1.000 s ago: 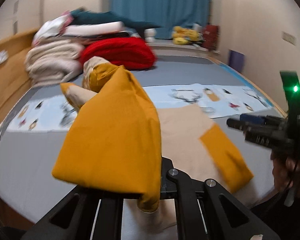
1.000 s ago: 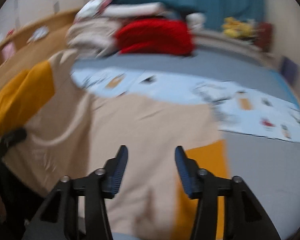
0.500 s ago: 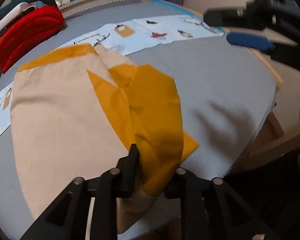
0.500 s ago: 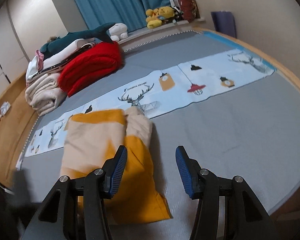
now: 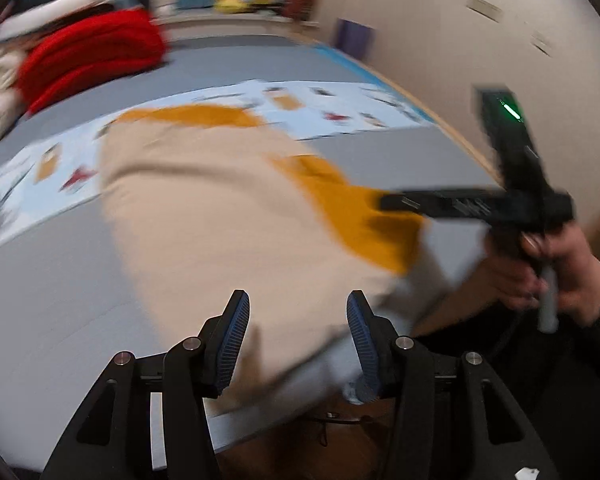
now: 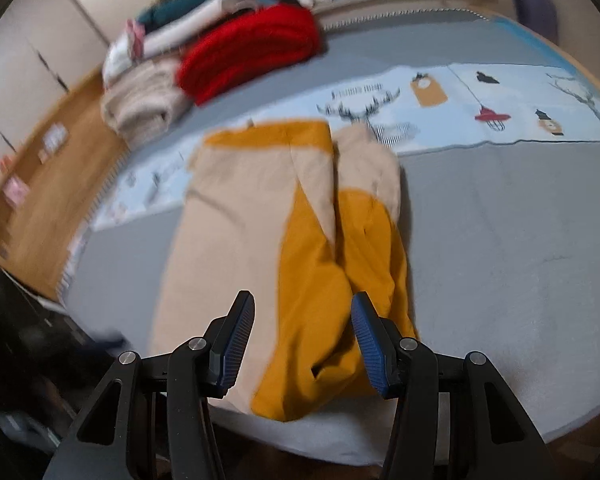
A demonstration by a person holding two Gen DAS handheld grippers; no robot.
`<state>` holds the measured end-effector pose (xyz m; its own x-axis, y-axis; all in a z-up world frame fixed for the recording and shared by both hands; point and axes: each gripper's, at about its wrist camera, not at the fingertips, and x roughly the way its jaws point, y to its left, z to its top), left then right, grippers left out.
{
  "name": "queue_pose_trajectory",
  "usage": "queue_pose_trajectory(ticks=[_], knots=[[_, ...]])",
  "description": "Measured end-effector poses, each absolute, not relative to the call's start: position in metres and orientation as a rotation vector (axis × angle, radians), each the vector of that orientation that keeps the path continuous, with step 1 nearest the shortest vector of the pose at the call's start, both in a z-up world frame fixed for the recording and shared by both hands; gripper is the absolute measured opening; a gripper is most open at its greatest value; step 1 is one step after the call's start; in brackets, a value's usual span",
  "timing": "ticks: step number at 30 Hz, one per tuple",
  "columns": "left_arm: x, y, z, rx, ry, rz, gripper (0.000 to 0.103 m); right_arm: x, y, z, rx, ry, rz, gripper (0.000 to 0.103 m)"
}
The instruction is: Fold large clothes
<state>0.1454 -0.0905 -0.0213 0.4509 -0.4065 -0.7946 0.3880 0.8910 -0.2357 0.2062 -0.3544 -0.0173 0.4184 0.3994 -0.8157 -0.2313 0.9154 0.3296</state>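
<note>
A beige and mustard-yellow garment [image 6: 268,216] lies on the grey bed, its two mustard sleeves [image 6: 340,280] folded in over the right side. In the blurred left wrist view the garment [image 5: 228,216] spreads ahead. My left gripper [image 5: 296,340] is open and empty over its near hem. My right gripper [image 6: 302,344] is open and empty, with the sleeve ends between its fingers. The right gripper also shows in the left wrist view [image 5: 392,202], over the mustard sleeve [image 5: 364,220].
A pile of folded red, cream and white laundry [image 6: 220,64] sits at the back left of the bed. A light blue printed strip [image 6: 480,100] crosses the grey cover [image 6: 520,260]. The bed's near edge is just under both grippers. A wooden ledge [image 6: 40,160] runs at left.
My left gripper has let go of the mustard sleeve and opened, and it has swung back. The sleeve now lies folded on the garment. My right gripper has come closer to the sleeve ends.
</note>
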Motion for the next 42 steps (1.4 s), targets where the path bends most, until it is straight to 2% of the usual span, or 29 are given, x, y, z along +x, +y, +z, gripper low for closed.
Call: queue_pose_trajectory(ticks=[2, 3, 4, 5, 9, 11, 16, 21, 23, 26, 29, 30, 31, 33, 38, 42], knots=[[0.150, -0.069, -0.039, -0.082, 1.011, -0.413, 0.047, 0.204, -0.349, -0.025, 0.126, 1.093, 0.367, 0.052], [0.152, -0.061, -0.046, -0.105, 1.029, -0.380, 0.047, 0.203, -0.348, -0.027, 0.110, 1.092, 0.356, 0.044], [0.156, -0.055, -0.055, -0.142, 1.057, -0.344, 0.047, 0.202, -0.348, -0.028, 0.098, 1.086, 0.348, 0.016], [0.162, -0.050, -0.063, -0.195, 1.087, -0.320, 0.047, 0.200, -0.349, -0.027, 0.102, 1.074, 0.346, 0.006], [0.168, -0.034, -0.073, -0.363, 1.130, -0.337, 0.054, 0.186, -0.374, 0.006, 0.237, 0.883, 0.350, 0.004], [0.170, -0.037, -0.082, -0.379, 1.166, -0.345, 0.054, 0.182, -0.381, 0.011, 0.214, 0.838, 0.304, 0.003], [0.175, -0.054, -0.112, -0.292, 1.298, -0.338, 0.058, 0.206, -0.399, -0.074, 0.167, 1.190, 0.083, 0.003], [0.177, -0.054, -0.111, -0.307, 1.299, -0.346, 0.059, 0.213, -0.412, -0.089, 0.129, 1.219, -0.025, 0.000], [0.179, -0.055, -0.122, -0.277, 1.343, -0.341, 0.059, 0.215, -0.420, -0.094, 0.200, 1.248, -0.028, 0.000], [0.185, -0.053, -0.124, -0.294, 1.362, -0.340, 0.059, 0.216, -0.428, -0.081, 0.310, 1.188, 0.013, 0.000], [0.184, -0.052, -0.118, -0.285, 1.355, -0.347, 0.059, 0.213, -0.427, -0.055, 0.371, 1.077, 0.041, 0.007], [0.183, -0.051, -0.117, -0.281, 1.354, -0.348, 0.059, 0.212, -0.427, -0.048, 0.392, 1.045, 0.052, 0.017], [0.184, -0.051, -0.116, -0.280, 1.354, -0.349, 0.059, 0.212, -0.426, -0.045, 0.407, 1.027, 0.062, 0.036], [0.185, -0.051, -0.115, -0.284, 1.354, -0.349, 0.059, 0.218, -0.417, -0.043, 0.411, 1.015, 0.097, 0.061], [0.188, -0.045, -0.113, -0.304, 1.352, -0.348, 0.059, 0.229, -0.387, -0.094, 0.279, 1.262, 0.116, 0.063], [0.188, -0.037, -0.109, -0.322, 1.343, -0.347, 0.059, 0.233, -0.392, -0.118, 0.368, 1.332, 0.105, 0.063]])
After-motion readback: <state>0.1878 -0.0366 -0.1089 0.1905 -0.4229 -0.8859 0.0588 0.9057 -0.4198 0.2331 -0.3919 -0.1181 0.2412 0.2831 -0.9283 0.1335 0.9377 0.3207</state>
